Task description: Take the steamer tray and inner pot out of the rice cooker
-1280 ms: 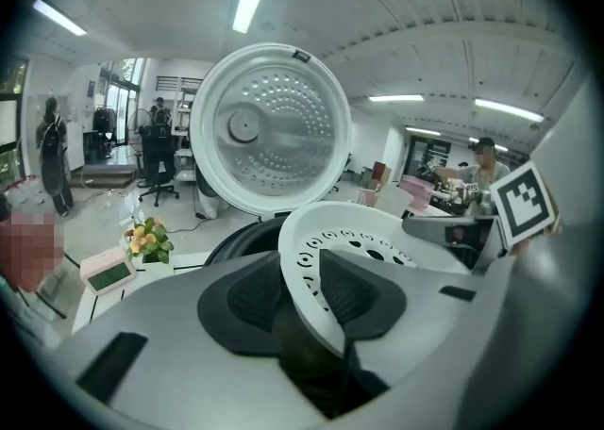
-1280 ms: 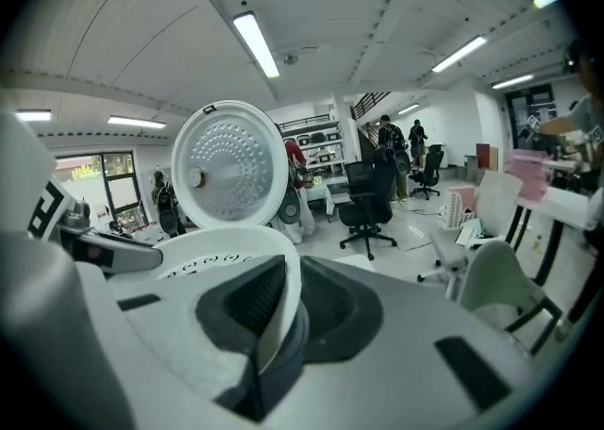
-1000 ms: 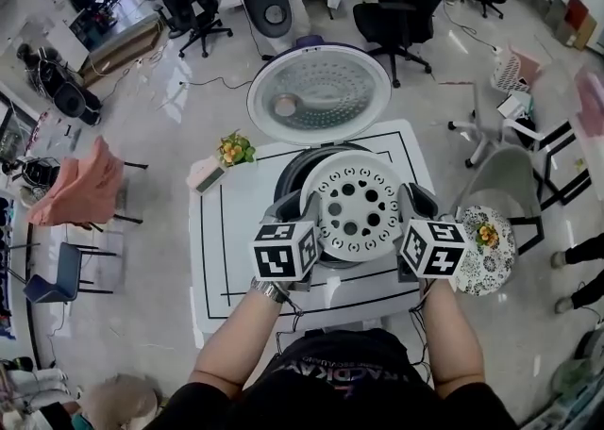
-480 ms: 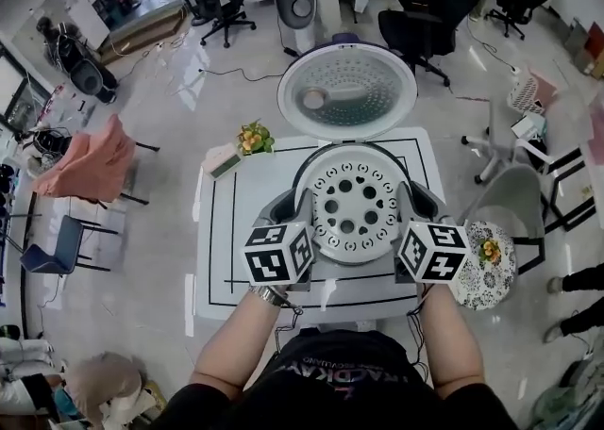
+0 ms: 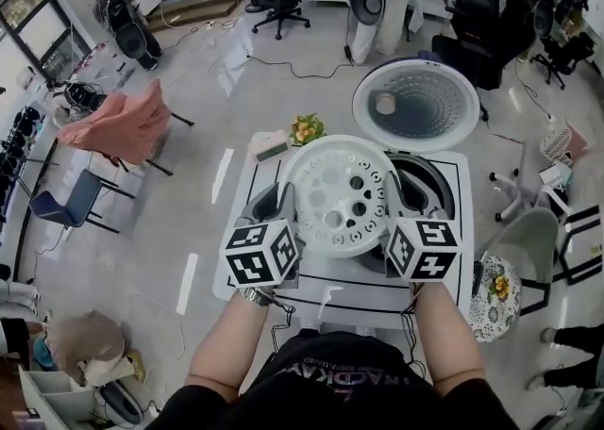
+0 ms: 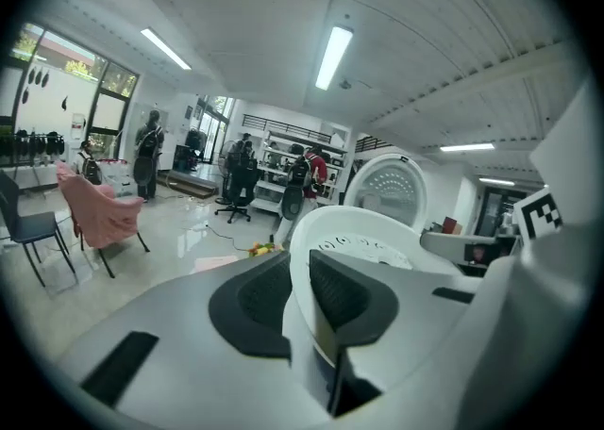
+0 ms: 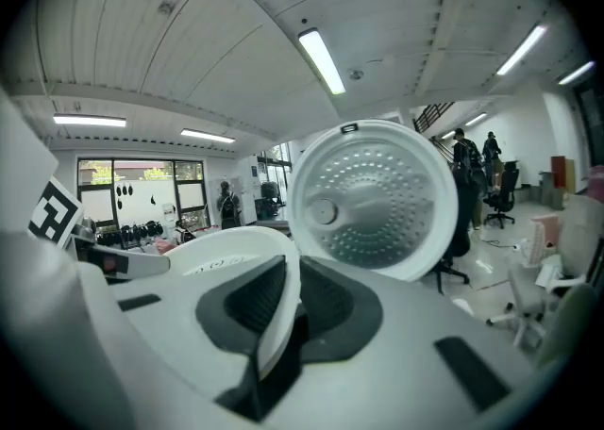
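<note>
The white steamer tray [image 5: 338, 194], round with several holes, hangs in the air left of the rice cooker [image 5: 444, 194]. My left gripper [image 5: 283, 200] is shut on its left rim and my right gripper [image 5: 396, 194] on its right rim. The left jaws have just been closing on that rim. In the left gripper view the tray rim [image 6: 363, 223] stands between the left gripper's [image 6: 297, 291] dark pads. In the right gripper view the tray rim [image 7: 231, 247] sits in the right gripper [image 7: 283, 298]. The cooker's lid [image 5: 416, 105] stands open. The inner pot's dark rim [image 5: 429, 178] shows inside the cooker.
The cooker stands on a white table [image 5: 283, 289] marked with black lines. A small flower pot [image 5: 305, 128] and a small box [image 5: 269, 145] sit at its far left corner. A patterned round stool [image 5: 494, 291] is at the right, a chair draped in pink cloth [image 5: 118, 124] at the left.
Both grippers have lifted the steamer tray up from over the cooker's opening and carried it left. The cooker's opening now shows to the tray's right.
</note>
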`<state>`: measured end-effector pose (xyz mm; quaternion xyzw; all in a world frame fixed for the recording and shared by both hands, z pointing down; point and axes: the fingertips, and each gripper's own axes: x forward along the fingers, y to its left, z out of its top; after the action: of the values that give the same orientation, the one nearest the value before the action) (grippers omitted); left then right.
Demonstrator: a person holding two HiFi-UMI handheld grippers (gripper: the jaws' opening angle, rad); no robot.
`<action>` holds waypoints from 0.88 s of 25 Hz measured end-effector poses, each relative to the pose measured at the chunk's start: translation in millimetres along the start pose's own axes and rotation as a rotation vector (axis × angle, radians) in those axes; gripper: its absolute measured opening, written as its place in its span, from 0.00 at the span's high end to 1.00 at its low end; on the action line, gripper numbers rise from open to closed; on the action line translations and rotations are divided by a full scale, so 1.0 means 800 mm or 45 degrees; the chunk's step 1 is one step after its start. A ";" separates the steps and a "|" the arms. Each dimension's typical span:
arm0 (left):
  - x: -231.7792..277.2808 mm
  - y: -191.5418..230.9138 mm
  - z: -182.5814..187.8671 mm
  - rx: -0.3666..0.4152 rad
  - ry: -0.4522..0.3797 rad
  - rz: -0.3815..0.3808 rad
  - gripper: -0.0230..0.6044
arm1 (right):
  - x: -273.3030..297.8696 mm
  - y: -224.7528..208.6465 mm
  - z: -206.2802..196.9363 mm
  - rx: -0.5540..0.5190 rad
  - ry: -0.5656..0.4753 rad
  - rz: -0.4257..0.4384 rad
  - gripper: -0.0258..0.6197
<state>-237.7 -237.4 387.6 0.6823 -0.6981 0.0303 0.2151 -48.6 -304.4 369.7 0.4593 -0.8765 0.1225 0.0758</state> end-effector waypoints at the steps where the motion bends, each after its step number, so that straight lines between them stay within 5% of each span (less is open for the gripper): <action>1: -0.007 0.015 0.003 -0.009 -0.012 0.026 0.87 | 0.008 0.016 0.003 -0.012 -0.004 0.027 0.88; 11: -0.054 0.151 0.006 -0.080 -0.056 0.211 0.87 | 0.080 0.149 0.000 -0.086 0.008 0.210 0.88; 22: -0.011 0.230 -0.033 -0.105 0.049 0.199 0.86 | 0.153 0.179 -0.069 -0.053 0.144 0.162 0.88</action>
<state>-408.8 -207.8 454.6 0.6154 -0.7457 0.0314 0.2533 -234.9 -306.8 431.7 0.3932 -0.9006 0.1348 0.1268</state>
